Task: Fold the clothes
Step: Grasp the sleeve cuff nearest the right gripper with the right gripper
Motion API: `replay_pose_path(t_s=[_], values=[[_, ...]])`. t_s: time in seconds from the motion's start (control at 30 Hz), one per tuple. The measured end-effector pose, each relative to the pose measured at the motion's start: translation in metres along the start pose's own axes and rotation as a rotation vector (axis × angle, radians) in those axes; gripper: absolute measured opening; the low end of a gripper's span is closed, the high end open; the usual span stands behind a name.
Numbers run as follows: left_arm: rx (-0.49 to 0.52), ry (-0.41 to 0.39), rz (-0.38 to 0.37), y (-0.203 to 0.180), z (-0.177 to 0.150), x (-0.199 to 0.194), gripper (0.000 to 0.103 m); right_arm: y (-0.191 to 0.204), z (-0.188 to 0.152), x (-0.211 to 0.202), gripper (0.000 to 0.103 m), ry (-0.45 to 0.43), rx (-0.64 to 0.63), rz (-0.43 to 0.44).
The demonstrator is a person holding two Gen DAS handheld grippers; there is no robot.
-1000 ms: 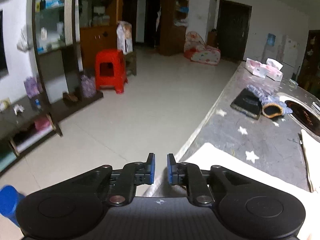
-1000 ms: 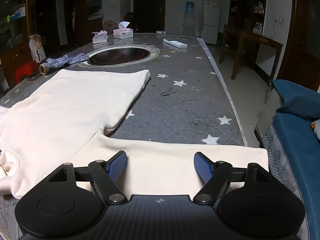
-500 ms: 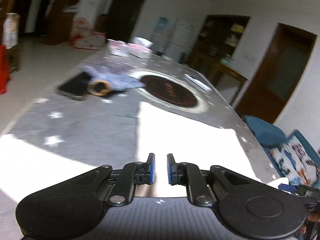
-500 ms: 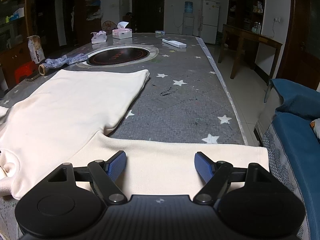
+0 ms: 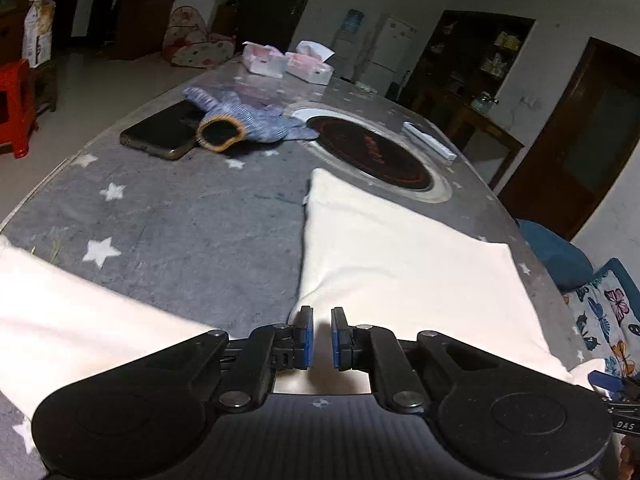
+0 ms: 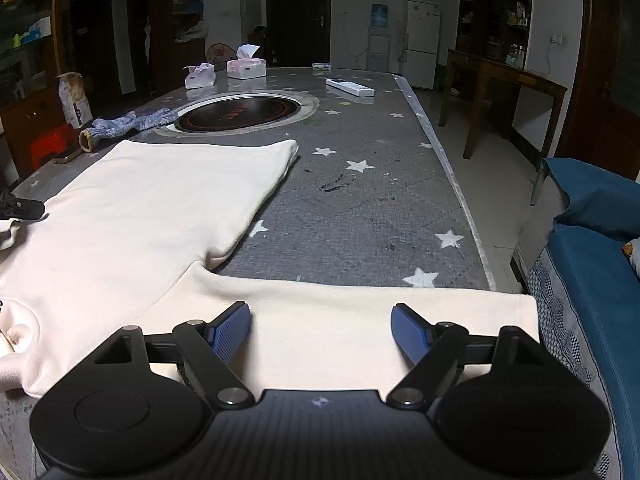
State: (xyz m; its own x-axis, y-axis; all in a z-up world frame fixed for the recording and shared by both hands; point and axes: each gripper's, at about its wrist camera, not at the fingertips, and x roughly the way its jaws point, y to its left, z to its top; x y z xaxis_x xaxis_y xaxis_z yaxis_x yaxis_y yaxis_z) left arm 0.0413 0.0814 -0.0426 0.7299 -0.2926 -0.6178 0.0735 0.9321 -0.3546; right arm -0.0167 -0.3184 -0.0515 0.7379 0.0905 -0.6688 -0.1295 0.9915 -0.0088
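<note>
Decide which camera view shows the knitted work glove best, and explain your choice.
The left wrist view shows it best: the glove lies close and large, its brown-rimmed cuff opening facing the camera, beside a dark phone. In the right wrist view the glove is small and far off at the table's left edge, seen side-on.

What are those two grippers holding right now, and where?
Nothing is held. The left gripper is nearly shut but empty above the cream shirt; the right gripper hangs open over its sleeve.
</note>
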Motion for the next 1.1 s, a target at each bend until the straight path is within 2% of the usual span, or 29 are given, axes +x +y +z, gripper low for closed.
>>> replay_pose_path(t_s=[0.07, 0.17, 0.23, 0.37, 0.53, 0.7, 0.83, 0.9, 1.1], values=[[0.006, -0.007, -0.025, -0.007, 0.004, -0.001, 0.011, 0.000, 0.000, 0.000, 0.079, -0.001, -0.001, 0.000], [0.033, 0.010, -0.023, -0.016, 0.008, 0.014, 0.011, 0.000, 0.000, 0.000, 0.079, -0.004, 0.004, 0.000], [0.044, 0.033, 0.005, -0.018, 0.009, 0.025, 0.010, -0.002, -0.001, -0.002, 0.079, -0.002, 0.007, -0.003], [0.024, 0.028, 0.015, -0.010, 0.012, 0.028, 0.010, -0.009, -0.004, -0.007, 0.079, 0.002, 0.014, -0.012], [0.085, 0.017, 0.038, -0.018, 0.007, 0.014, 0.015, -0.023, -0.014, -0.017, 0.079, 0.000, 0.048, -0.039], [0.140, 0.001, -0.006, -0.037, -0.002, -0.004, 0.023, -0.043, -0.027, -0.032, 0.079, -0.007, 0.097, -0.100], [0.192, -0.007, -0.042, -0.056, -0.012, -0.014, 0.026, -0.071, -0.035, -0.038, 0.077, -0.003, 0.207, -0.136], [0.221, -0.009, -0.051, -0.064, -0.017, -0.017, 0.028, -0.084, -0.039, -0.039, 0.077, -0.002, 0.274, -0.126], [0.270, 0.007, -0.065, -0.078, -0.028, -0.017, 0.029, -0.125, -0.057, -0.035, 0.075, 0.002, 0.521, -0.001]])
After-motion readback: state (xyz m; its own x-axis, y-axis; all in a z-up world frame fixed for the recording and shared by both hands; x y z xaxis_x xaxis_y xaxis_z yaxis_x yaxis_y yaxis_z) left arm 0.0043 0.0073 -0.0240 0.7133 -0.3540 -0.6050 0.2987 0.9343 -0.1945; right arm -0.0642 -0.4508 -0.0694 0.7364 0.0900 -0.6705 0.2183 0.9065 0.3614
